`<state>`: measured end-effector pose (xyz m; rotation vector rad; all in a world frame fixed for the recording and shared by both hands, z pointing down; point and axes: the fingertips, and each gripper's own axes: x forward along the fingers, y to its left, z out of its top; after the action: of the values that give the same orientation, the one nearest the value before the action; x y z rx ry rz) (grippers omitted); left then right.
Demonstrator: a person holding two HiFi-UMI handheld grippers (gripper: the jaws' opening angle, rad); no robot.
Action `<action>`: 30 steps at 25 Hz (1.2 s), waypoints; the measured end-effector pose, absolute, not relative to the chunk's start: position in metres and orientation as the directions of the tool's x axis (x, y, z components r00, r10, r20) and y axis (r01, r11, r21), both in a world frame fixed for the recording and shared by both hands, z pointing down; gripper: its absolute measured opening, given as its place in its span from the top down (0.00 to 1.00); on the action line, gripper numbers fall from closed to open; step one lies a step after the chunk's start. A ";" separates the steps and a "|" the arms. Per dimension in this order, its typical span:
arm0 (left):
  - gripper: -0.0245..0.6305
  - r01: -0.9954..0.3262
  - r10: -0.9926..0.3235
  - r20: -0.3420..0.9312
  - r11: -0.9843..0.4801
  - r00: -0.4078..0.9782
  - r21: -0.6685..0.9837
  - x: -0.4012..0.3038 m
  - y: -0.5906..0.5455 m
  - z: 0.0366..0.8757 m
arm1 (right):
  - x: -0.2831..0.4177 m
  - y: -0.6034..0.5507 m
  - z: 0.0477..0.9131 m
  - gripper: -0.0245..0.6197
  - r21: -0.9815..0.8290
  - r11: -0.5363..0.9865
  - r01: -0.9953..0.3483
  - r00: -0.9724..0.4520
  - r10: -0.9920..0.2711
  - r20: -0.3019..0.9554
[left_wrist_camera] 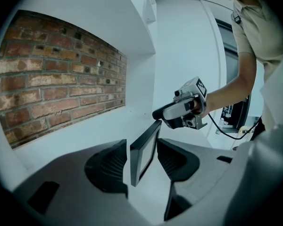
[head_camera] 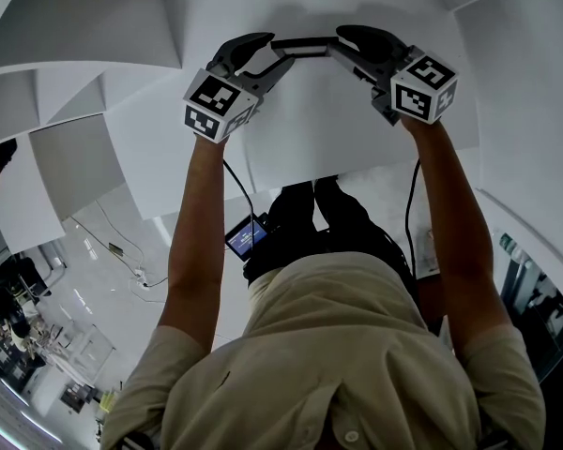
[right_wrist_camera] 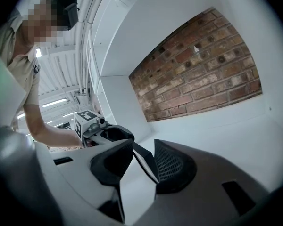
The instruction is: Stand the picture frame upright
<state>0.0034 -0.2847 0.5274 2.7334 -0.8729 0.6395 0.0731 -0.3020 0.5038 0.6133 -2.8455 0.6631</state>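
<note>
A: Black jaws first. What has the left hand-held gripper (left_wrist_camera: 142, 158) got?
B: One end of the picture frame (left_wrist_camera: 145, 149). The jaws stand wide, and the frame sits slantwise across the gap with a pad against each side, so I read it as gripped.
A: And the right hand-held gripper (right_wrist_camera: 142, 160)?
B: The same at the other end. The frame runs between its pads and is pinched there.
A: Where does that put the frame?
B: In the head view it is at twelve o'clock, a thin dark bar seen edge-on over the white desk (head_camera: 319, 129). The left gripper is at its nine o'clock end and the right at three o'clock.
A: How far along, then?
B: Most of the way, I'd judge. It is up on edge, though it leans somewhat in the left gripper view. Whether its bottom edge touches the desk, or a back stand is out, I cannot tell.
A: What is left?
B: Settling it, freeing both ends, and seeing that it stands alone.
</note>
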 end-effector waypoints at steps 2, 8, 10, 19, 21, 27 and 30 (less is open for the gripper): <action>0.67 -0.596 -0.508 0.468 -0.801 0.723 0.053 0.002 -0.280 0.526 | 0.076 -0.301 0.502 0.78 -0.388 0.820 -0.420 -0.906 -0.354 0.231; 0.67 -0.625 -0.539 0.482 -0.780 0.690 0.023 -0.015 -0.263 0.513 | 0.082 -0.298 0.493 0.78 -0.375 0.819 -0.434 -0.901 -0.382 0.207; 0.67 -0.646 -0.562 0.479 -0.763 0.674 0.014 -0.027 -0.257 0.503 | 0.082 -0.299 0.485 0.78 -0.368 0.817 -0.444 -0.896 -0.398 0.198; 0.67 -0.729 -0.657 0.460 -0.684 0.597 -0.031 -0.073 -0.212 0.443 | 0.077 -0.289 0.437 0.78 -0.303 0.815 -0.493 -0.870 -0.462 0.171; 0.67 -0.740 -0.668 0.456 -0.672 0.587 -0.031 -0.081 -0.199 0.432 | 0.075 -0.284 0.424 0.78 -0.285 0.820 -0.496 -0.868 -0.470 0.159; 0.74 -0.767 -0.702 0.435 -0.641 0.563 -0.041 -0.102 -0.156 0.390 | 0.060 -0.248 0.367 0.83 -0.241 0.852 -0.465 -0.885 -0.455 0.102; 0.92 -0.790 -0.734 0.405 -0.611 0.545 -0.044 -0.117 -0.121 0.368 | 0.044 -0.208 0.342 0.88 -0.210 0.878 -0.429 -0.903 -0.420 0.091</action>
<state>-0.1167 -0.1208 0.3678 2.6328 -1.3072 0.5874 0.0443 -0.2080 0.3422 0.6790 -3.0026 0.3508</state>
